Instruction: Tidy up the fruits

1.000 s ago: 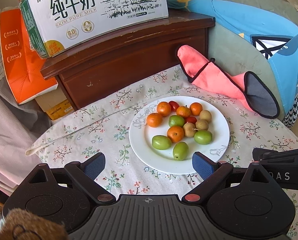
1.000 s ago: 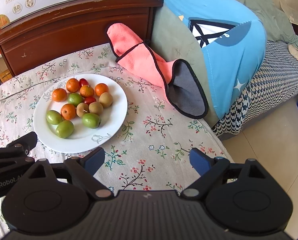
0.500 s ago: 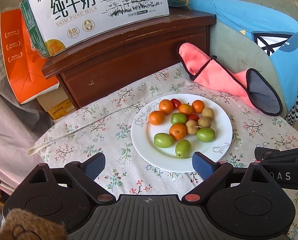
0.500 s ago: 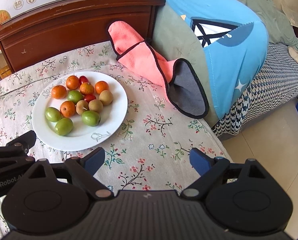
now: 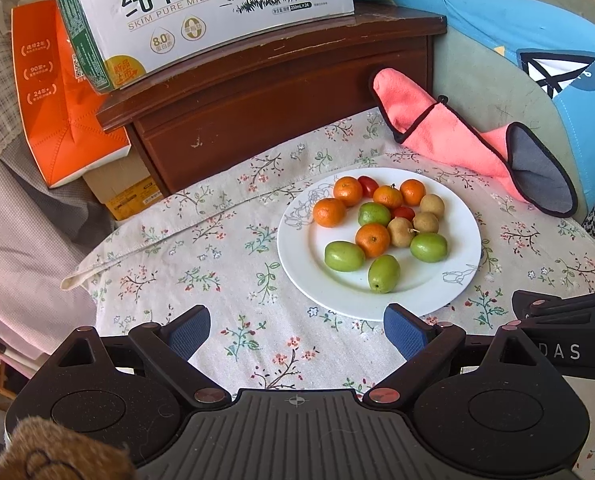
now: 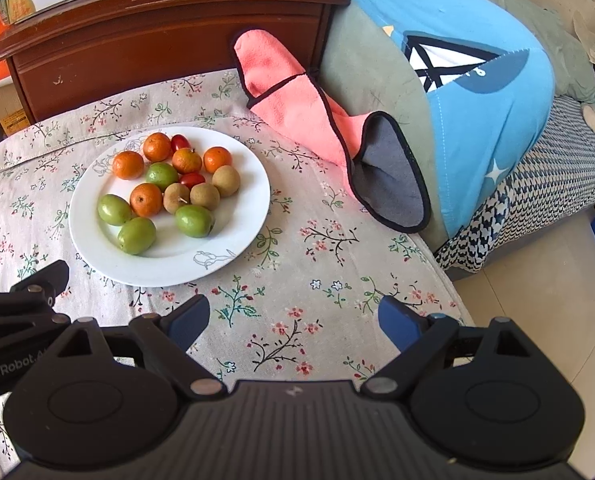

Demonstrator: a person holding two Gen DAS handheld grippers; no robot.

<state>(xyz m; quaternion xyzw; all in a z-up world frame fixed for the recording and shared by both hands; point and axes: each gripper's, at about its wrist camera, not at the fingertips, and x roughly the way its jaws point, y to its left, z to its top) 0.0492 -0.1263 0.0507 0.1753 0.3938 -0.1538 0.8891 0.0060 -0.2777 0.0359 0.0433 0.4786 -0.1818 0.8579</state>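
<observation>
The left gripper (image 5: 296, 330) and right gripper (image 6: 293, 320) both hover with jaws spread wide and nothing between them, above the floral tablecloth (image 5: 225, 240); just beyond, the white plate (image 5: 453, 280) carries the fruits bunched together: green jujubes (image 5: 344, 256), small oranges (image 5: 372, 239), brown longans (image 5: 401, 232) and red cherry tomatoes (image 5: 367, 186); behind lie a pink cloth (image 5: 437, 136), a wooden nightstand (image 5: 265, 112) and a milk carton box (image 5: 201, 12).
</observation>
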